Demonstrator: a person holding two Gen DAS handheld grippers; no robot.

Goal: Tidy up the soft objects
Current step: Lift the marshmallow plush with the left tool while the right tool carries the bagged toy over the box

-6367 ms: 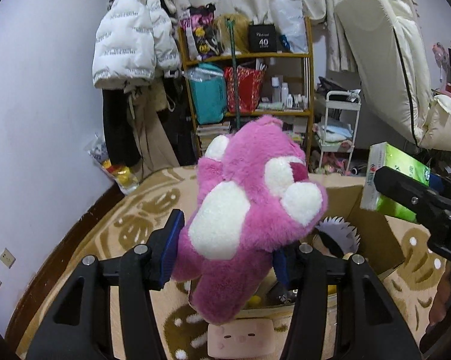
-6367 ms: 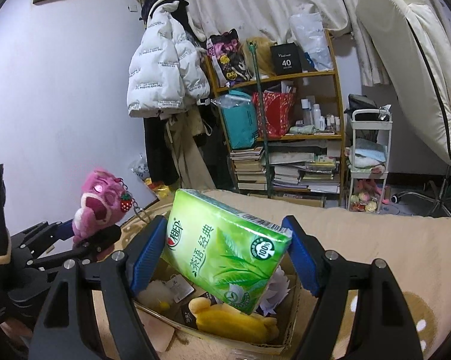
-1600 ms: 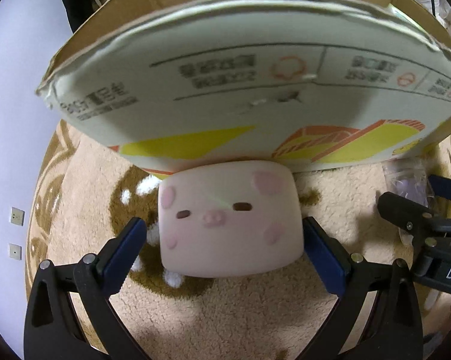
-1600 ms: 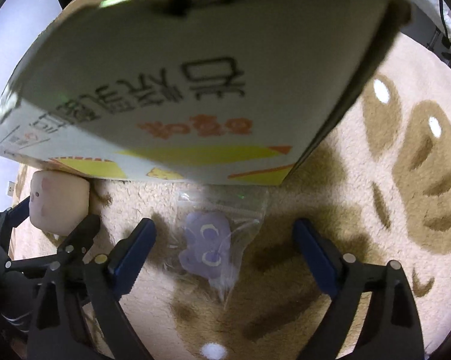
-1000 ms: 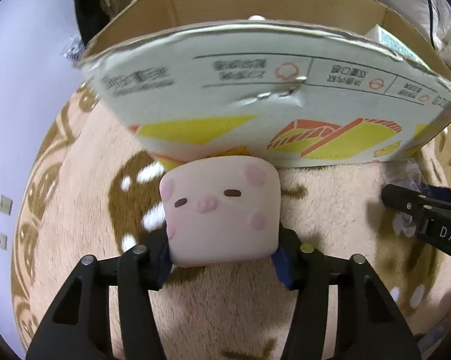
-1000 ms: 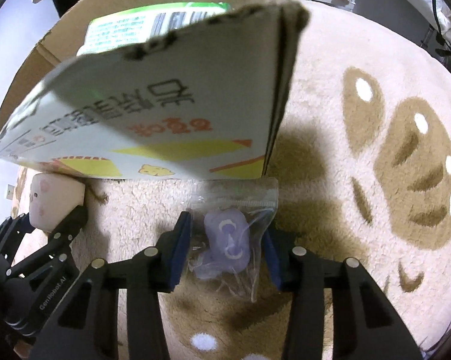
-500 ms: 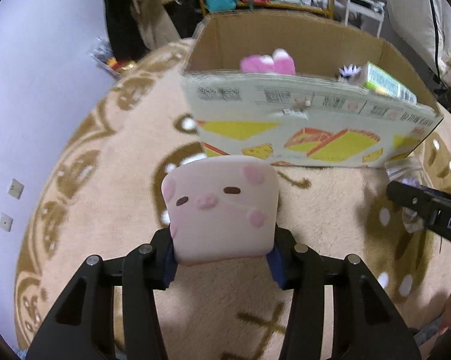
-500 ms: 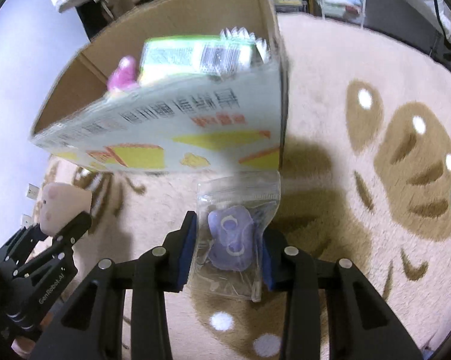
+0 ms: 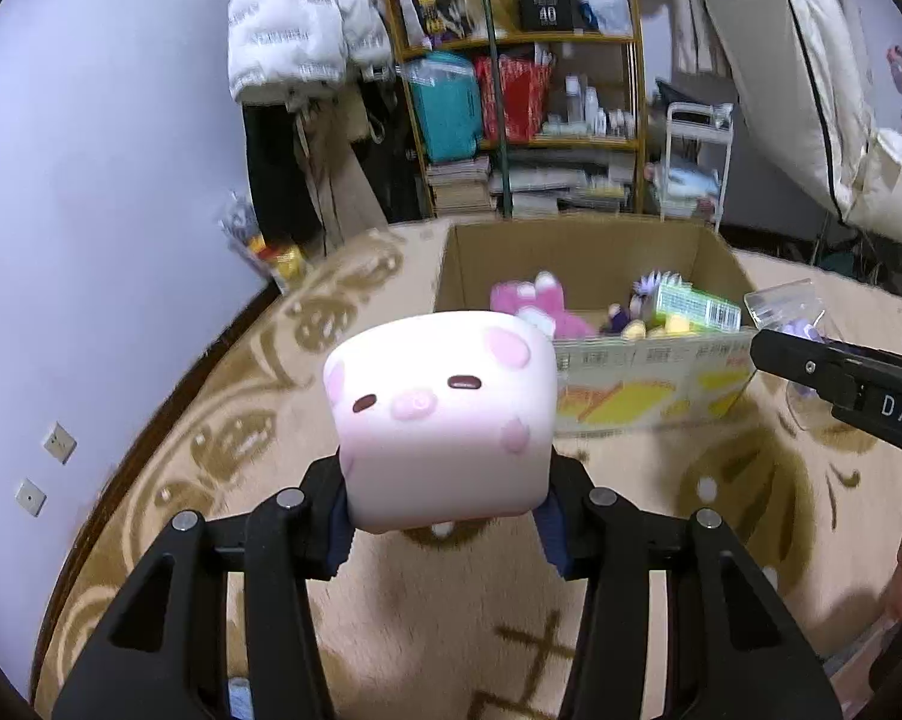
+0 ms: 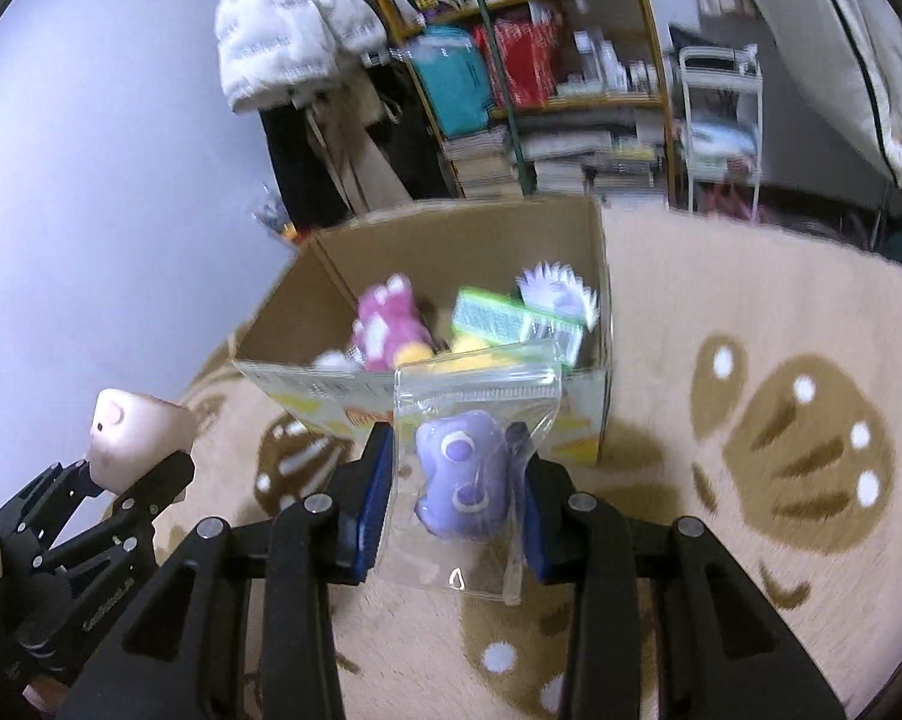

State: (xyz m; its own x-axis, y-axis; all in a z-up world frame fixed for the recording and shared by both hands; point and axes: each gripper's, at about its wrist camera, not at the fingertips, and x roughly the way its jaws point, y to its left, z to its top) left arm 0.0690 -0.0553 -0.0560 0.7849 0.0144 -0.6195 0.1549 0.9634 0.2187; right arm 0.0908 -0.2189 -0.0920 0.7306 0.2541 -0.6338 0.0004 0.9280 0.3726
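Observation:
My left gripper [image 9: 445, 525] is shut on a pink squishy pig cube [image 9: 445, 414] and holds it above the rug, short of the cardboard box [image 9: 577, 252]. My right gripper [image 10: 454, 495] is shut on a clear bag with a purple soft toy [image 10: 463, 474], held in front of the box's near wall [image 10: 307, 387]. The box holds a pink plush [image 10: 385, 324], a green tissue pack [image 10: 511, 318] and other soft toys. The pig cube also shows in the right wrist view [image 10: 133, 432], at the left. The right gripper's arm [image 9: 841, 378] shows in the left wrist view.
A beige patterned rug [image 10: 781, 420] covers the floor. A wooden shelf [image 9: 523, 96] full of books and bags stands behind the box, with a white jacket [image 9: 301, 24] hanging left of it and a white cart [image 9: 694, 162] to the right.
Both grippers closed on their items on the rug beside the box and lifted them. The view has risen so that the box's inside shows.

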